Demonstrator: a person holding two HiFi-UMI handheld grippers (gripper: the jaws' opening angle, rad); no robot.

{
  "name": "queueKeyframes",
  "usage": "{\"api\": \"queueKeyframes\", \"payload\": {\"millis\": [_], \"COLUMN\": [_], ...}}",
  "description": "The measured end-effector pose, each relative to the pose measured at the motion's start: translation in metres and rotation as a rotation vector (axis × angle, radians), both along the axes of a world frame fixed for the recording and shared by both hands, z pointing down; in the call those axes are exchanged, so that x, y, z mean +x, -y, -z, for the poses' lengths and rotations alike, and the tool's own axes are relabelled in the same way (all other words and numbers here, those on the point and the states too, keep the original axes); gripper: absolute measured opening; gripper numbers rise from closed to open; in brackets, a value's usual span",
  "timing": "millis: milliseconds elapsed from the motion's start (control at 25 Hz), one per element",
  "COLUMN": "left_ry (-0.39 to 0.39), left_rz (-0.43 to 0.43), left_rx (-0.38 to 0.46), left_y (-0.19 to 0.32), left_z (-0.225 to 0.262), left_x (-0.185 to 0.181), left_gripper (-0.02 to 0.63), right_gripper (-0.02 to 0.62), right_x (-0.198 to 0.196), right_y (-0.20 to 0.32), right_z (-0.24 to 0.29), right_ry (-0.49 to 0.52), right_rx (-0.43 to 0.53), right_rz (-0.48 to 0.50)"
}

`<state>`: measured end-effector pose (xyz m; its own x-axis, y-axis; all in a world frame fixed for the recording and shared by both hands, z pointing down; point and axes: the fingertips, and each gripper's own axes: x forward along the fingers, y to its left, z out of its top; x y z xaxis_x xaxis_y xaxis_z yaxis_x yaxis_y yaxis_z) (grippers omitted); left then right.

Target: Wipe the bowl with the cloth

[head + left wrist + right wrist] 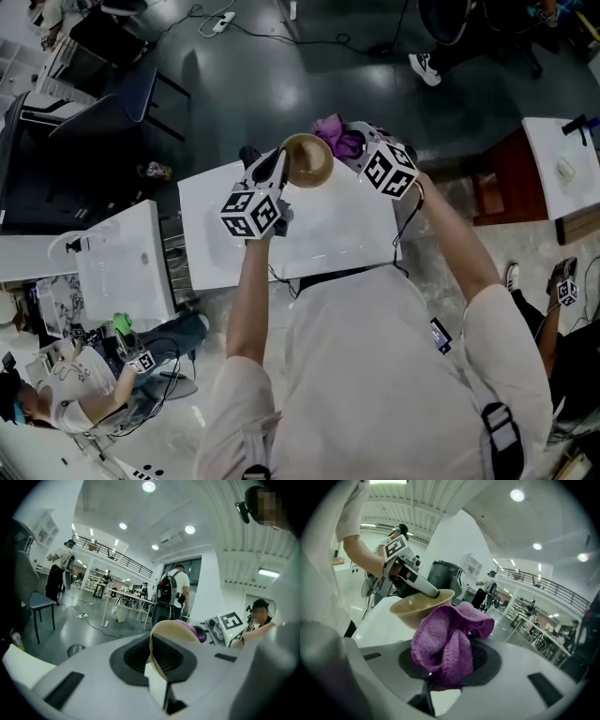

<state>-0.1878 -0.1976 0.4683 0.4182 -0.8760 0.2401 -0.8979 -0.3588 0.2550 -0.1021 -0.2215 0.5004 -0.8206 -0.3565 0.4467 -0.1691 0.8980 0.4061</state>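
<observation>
Left gripper (279, 171) jaws clamped on rim of tan round bowl (309, 161), bowl held up over white rectangular table (328, 234). Right gripper (361, 142) jaws pinched shut on crumpled purple knit cloth (445, 644). Cloth just beside bowl rim, contact unclear. Grippers close together at table's far edge.
</observation>
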Motion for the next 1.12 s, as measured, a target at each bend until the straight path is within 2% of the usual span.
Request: {"api": "queueKeyframes", "payload": {"millis": [240,440,720,960,1120], "left_ry": [-0.205,-0.33,-0.451,-0.527,-0.628], "left_rz": [0.126,0.215,0.288,0.259,0.248], "left_rx": [-0.015,-0.014,-0.024,-0.057,-0.081], "left_y": [0.003,0.006,0.011,0.012,0.004], "left_z": [0.002,0.006,0.004,-0.004,-0.012], "left_x": [-0.023,-0.037,-0.046,-0.034,-0.03], "left_gripper": [0.02,0.018,0.018,0.018,0.018], "right_gripper": [0.121,0.121,0.121,0.12,0.12], "right_x": [-0.004,-0.008,-0.021,-0.039,-0.047], "right_y": [-0.008,-0.02,-0.049,-0.069,-0.075], "right_z": [0.006,0.012,0.001,-0.017,-0.027], "right_ry": [0.126,0.18,0.161,0.125,0.119], "right_rx": [-0.057,-0.074,-0.094,-0.124,-0.146], "right_rz": [-0.149,-0.19,-0.139,-0.06,-0.019]}}
